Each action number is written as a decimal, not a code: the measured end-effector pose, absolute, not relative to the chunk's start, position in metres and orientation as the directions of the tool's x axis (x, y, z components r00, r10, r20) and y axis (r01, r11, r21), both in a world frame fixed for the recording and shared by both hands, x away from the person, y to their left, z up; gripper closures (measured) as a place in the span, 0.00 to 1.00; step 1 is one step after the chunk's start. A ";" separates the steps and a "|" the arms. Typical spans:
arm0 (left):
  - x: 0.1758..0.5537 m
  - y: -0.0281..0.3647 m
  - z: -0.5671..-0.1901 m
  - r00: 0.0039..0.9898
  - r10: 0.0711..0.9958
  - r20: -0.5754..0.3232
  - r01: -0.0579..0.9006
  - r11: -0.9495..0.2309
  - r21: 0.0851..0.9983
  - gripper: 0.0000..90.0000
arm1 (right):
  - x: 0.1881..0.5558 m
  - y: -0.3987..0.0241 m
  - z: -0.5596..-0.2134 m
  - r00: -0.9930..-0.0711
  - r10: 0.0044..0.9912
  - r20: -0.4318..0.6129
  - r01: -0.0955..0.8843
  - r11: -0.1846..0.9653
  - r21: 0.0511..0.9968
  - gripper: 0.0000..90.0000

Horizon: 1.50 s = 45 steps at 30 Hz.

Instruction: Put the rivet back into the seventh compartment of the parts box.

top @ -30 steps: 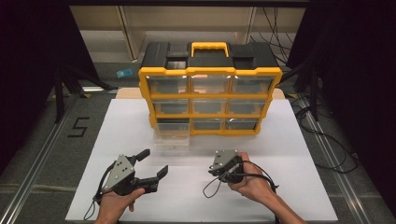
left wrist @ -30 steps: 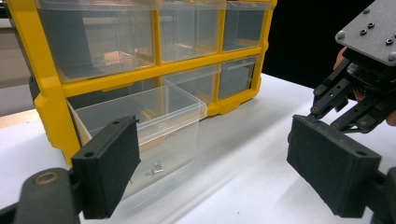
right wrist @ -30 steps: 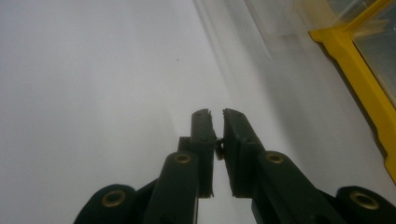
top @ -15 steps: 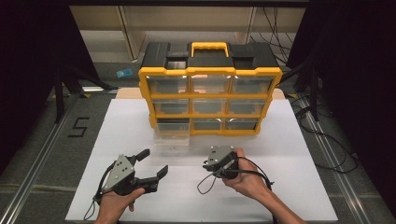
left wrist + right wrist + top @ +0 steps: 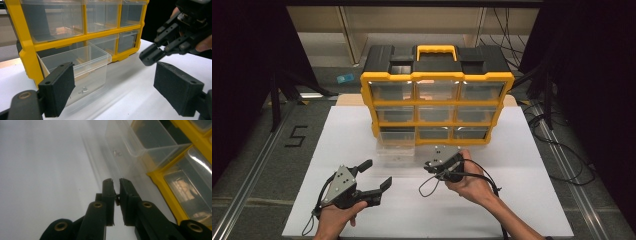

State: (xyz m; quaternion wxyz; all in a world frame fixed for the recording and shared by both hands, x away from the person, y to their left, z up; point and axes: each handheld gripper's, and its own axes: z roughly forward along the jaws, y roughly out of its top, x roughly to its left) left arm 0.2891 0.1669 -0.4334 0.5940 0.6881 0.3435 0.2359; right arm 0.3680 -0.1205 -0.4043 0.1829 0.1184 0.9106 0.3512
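While your right gripper (image 5: 115,185) is clenched on a small metal part (image 5: 116,199), perhaps a screw, that shows as a dark speck between its pads, you are in the carrying step: the piece is picked and has to go into the pulled-out drawer (image 5: 82,62). From above, that gripper (image 5: 435,165) sits just right of the clear drawer (image 5: 396,150), near its front edge and apart from it. Your left gripper (image 5: 374,177) waits on the near left of the white table (image 5: 532,200) with its jaws spread wide and nothing between them; through those jaws you can see the drawer with one small screw (image 5: 83,90) already lying on its floor.

The drawer juts from the bottom left bay of the yellow organizer (image 5: 437,102), which stands at the far side of the table; its other drawers are shut.

Your next move, as I judge it, calls for lifting the pinched part over the drawer's rim, centring it above the open box, and only then letting go. Keep the grip firm until you are clear of the wall, since so small a piece could slip out or bounce away on the table
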 end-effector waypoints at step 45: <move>0.289 0.167 -0.432 0.657 0.750 -0.074 0.182 -0.063 0.981 0.19 | 0.426 -0.051 -0.363 -0.885 0.381 -0.269 0.059 0.663 0.746 0.92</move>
